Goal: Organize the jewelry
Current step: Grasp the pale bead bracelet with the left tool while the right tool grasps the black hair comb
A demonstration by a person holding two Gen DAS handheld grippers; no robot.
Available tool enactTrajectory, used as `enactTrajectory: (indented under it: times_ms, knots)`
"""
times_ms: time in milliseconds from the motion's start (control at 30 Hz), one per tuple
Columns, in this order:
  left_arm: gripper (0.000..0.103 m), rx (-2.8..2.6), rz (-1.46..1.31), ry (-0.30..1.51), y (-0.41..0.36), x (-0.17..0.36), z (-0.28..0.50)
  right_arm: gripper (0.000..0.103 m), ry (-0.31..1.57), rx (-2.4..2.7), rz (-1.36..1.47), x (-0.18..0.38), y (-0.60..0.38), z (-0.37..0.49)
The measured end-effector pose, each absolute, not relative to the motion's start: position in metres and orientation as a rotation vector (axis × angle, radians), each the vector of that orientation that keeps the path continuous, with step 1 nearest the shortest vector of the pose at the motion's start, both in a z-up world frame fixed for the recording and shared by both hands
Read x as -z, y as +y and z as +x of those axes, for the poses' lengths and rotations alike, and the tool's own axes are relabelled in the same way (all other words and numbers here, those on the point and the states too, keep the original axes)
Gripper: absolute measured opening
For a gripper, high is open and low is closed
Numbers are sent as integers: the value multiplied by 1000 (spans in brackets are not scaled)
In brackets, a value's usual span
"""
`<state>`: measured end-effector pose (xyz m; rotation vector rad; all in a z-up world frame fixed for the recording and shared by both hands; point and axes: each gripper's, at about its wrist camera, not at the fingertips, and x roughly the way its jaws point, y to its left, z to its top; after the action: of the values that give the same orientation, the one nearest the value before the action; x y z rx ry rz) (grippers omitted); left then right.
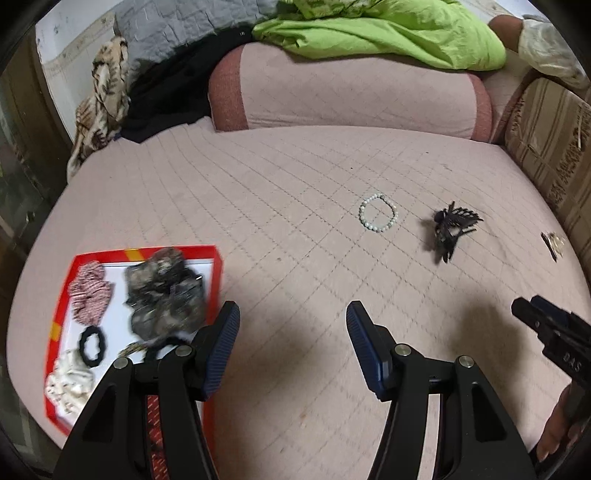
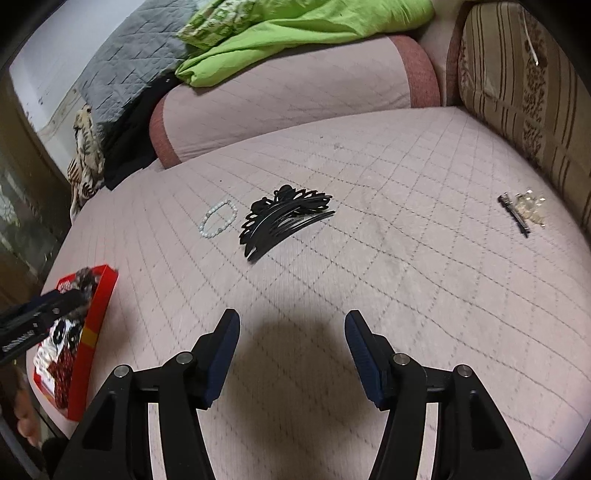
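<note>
A red box [image 1: 218, 266] [image 2: 105, 291] with a white floor lies at the left on the pink quilted bed; it holds several scrunchies and a black hair tie [image 1: 92, 345]. A pearl bracelet [image 1: 377, 213] [image 2: 218, 219] and a black claw clip [image 1: 452, 229] [image 2: 284, 221] lie further out on the quilt. A small barrette with clear beads [image 1: 553, 243] [image 2: 526, 212] rests near the right cushion. My left gripper [image 1: 291, 314] stands open just right of the box, nothing between its fingers. My right gripper [image 2: 291, 317] is open over bare quilt, short of the claw clip.
A pink bolster [image 1: 351, 99] lies across the back, with green [image 1: 388, 33] and grey bedding [image 1: 177, 26] piled on it. A striped cushion [image 2: 524, 92] bounds the right side. Patterned cloth [image 1: 99, 110] hangs at the far-left bed edge.
</note>
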<state>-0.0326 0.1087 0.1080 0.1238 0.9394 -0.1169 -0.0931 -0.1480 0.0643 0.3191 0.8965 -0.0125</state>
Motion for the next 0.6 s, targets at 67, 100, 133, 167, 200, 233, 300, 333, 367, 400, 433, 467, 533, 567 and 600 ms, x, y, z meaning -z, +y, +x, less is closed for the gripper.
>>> enactTrajectory:
  times_ms: [67, 100, 133, 167, 200, 233, 300, 333, 367, 400, 433, 467, 533, 567, 600]
  knots:
    - [59, 125, 126, 932, 101, -104, -18, 64, 901, 9, 332, -61, -150, -83]
    - [59, 125, 132, 927, 99, -103, -14, 64, 901, 9, 335, -59, -150, -78]
    - [59, 124, 146, 913, 93, -102, -7, 64, 900, 10, 336, -59, -150, -75]
    - [59, 124, 153, 906, 90, -103, -3, 64, 898, 12, 333, -59, -149, -70]
    - [59, 127, 163, 897, 86, -103, 3, 64, 895, 9, 331, -59, -148, -66]
    - [59, 129, 176, 890, 80, -104, 10, 64, 893, 2, 329, -59, -147, -61]
    - [59, 134, 195, 878, 72, -106, 23, 64, 885, -13, 322, -60, -142, -49]
    - [59, 137, 206, 869, 66, -107, 31, 64, 882, -20, 319, -60, -140, -43]
    - [59, 138, 217, 861, 60, -107, 38, 64, 880, -28, 315, -59, -137, -38]
    - [59, 140, 226, 858, 56, -106, 44, 64, 879, -33, 311, -58, -135, -33]
    - [59, 143, 233, 859, 53, -106, 49, 64, 881, -37, 308, -57, -134, -28]
    - [59, 149, 244, 863, 48, -104, 55, 64, 882, -39, 306, -56, -134, -24]
    - [59, 166, 265, 883, 39, -98, 70, 65, 885, -48, 304, -52, -133, -16]
    - [59, 165, 267, 889, 36, -95, 77, 65, 888, -51, 309, -49, -134, -12]
    - [59, 161, 263, 894, 35, -92, 83, 65, 891, -53, 316, -48, -135, -9]
